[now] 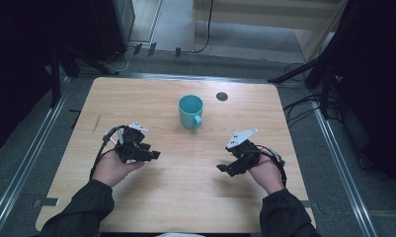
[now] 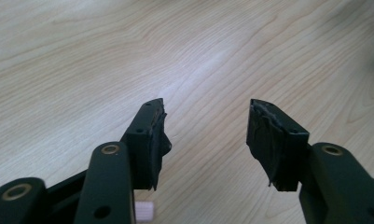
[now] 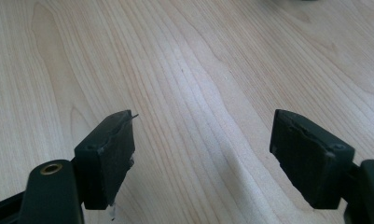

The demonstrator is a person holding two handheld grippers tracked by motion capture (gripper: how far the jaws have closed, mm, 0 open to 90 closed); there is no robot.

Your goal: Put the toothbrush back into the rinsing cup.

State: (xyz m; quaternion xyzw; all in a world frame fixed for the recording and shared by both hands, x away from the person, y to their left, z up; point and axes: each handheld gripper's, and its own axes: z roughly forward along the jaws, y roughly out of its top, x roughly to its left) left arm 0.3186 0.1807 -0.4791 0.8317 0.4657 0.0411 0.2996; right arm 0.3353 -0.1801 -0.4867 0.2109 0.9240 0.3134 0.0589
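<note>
Jaws apart on both, nothing held: left gripper (image 1: 156, 154) and right gripper (image 1: 221, 168) low over bench (image 1: 185, 197); teal mug (image 1: 191, 111) upright beyond, between them.

From my high view, the small dark round mark (image 1: 222, 96) on the table (image 1: 136, 98), upper centre, is too small for me to identify. My forearms are cut off by the bottom edge. In the left gripper view, a small pale cylinder (image 2: 145, 211) at the bottom edge is half hidden and blurred.
</note>
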